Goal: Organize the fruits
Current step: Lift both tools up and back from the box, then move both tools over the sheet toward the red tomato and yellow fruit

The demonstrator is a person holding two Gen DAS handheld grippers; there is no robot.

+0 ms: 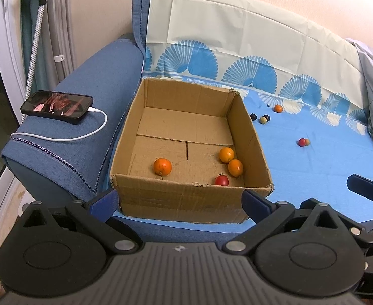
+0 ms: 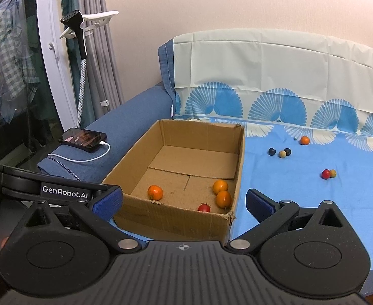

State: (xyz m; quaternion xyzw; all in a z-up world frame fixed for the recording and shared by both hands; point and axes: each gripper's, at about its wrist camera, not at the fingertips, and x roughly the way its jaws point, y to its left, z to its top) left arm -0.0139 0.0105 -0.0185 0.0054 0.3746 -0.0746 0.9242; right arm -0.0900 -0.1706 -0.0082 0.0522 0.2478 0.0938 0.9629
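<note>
Open corrugated cardboard box on a blue cloth, both tongs wide and empty.

We list, at frame centre: three round oranges and one glossy red tomato on the box floor. At right, on the smooth blue fan-print cloth: a small orange, dark and tan balls, a red-and-tan pair. Left gripper and right gripper gape fully, blue pads gripping nothing. A phone lies on the denim armrest, upper left.
</note>
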